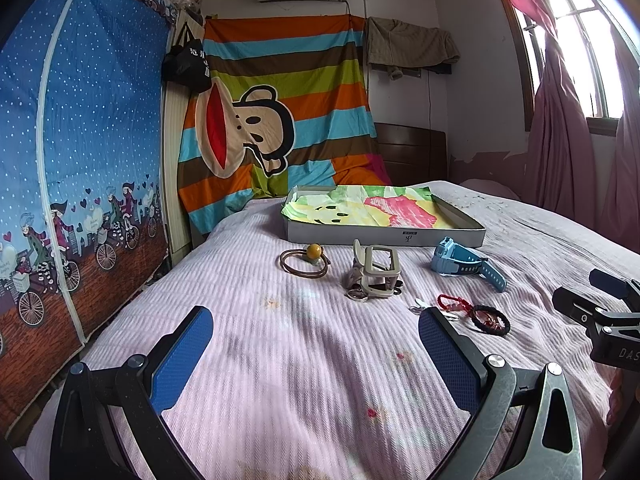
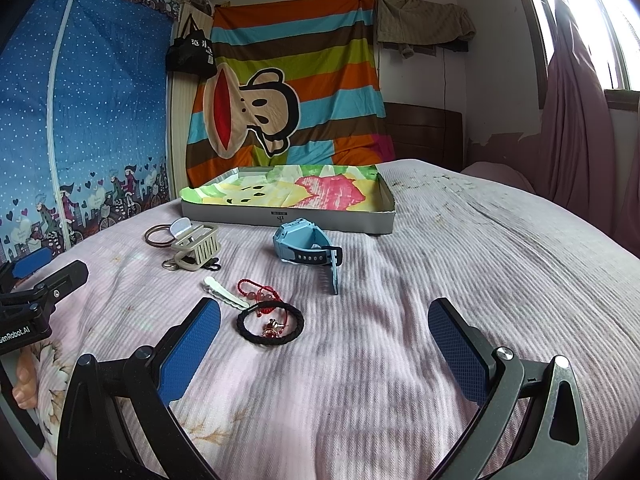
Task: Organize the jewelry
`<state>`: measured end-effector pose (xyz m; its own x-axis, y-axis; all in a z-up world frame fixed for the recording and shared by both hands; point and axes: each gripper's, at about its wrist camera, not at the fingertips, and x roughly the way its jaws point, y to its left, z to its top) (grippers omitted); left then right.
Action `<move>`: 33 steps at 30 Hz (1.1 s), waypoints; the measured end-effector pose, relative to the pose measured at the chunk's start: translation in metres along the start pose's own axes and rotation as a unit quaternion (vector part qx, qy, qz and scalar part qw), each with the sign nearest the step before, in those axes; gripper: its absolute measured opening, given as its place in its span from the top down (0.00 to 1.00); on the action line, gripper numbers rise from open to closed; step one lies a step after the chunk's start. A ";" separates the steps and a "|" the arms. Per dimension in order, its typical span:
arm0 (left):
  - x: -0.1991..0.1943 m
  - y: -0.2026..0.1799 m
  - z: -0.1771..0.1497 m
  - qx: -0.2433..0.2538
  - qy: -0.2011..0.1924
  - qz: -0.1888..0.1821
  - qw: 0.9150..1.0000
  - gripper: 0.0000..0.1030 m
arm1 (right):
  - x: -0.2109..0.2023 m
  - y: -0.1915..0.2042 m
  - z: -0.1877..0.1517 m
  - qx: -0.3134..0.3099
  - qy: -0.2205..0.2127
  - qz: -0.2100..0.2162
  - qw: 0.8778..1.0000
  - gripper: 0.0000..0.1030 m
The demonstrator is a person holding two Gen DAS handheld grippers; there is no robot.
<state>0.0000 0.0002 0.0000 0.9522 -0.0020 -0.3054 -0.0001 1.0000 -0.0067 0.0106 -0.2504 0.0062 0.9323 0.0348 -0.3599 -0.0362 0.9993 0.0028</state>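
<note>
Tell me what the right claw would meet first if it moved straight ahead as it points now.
Probably the pale blue plastic wristwatch, though depth is unclear. The open right claw holds nothing, and only the pink ribbed bedspread lies between. The black braided bracelet sits left of that line.

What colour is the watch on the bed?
Light blue watch, clearest in the right wrist view.

Both wrist cameras looked low across the bed (image 1: 280,360) toward the tray (image 2: 288,218), side by side, sharing the scattered jewelry.

The left claw (image 2: 24,276) body reads "senRobot.AI"; the right claw (image 1: 608,300) shows "DAS".
</note>
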 end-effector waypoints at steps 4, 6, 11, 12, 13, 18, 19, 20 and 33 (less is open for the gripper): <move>0.000 -0.001 0.000 0.000 0.000 -0.001 1.000 0.00 | -0.001 0.000 0.001 0.000 0.000 0.001 1.000 0.01; 0.000 -0.001 0.000 0.001 0.000 -0.001 1.000 0.00 | -0.001 0.000 0.001 0.001 0.001 0.001 1.000 0.01; -0.002 -0.006 0.008 0.005 0.002 -0.013 1.000 0.00 | 0.002 -0.001 0.005 0.007 0.001 0.002 1.000 0.01; -0.002 -0.008 0.009 0.005 0.002 -0.015 1.000 0.00 | 0.001 -0.002 0.006 0.010 -0.001 0.002 1.000 0.01; -0.003 -0.010 0.010 0.005 0.002 -0.017 1.000 0.00 | 0.001 -0.006 0.008 0.013 -0.003 0.002 1.000 0.01; 0.008 -0.016 0.017 0.011 0.012 -0.022 1.000 0.00 | 0.003 -0.008 0.017 0.016 -0.007 0.000 1.000 0.01; 0.010 -0.017 0.019 0.010 0.014 -0.022 1.000 0.00 | 0.006 -0.010 0.020 0.015 -0.005 0.001 1.000 0.01; 0.011 -0.018 0.021 0.008 0.018 -0.023 1.000 0.00 | 0.008 -0.010 0.022 0.013 -0.001 0.004 1.000 0.01; 0.073 -0.029 0.050 0.028 0.115 -0.065 0.991 0.00 | 0.058 -0.015 0.032 0.004 0.070 0.080 0.994 0.23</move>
<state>0.0852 -0.0282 0.0253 0.8482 -0.1266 -0.5144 0.1415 0.9899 -0.0103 0.0769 -0.2631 0.0151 0.8554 0.1913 -0.4814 -0.1762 0.9814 0.0769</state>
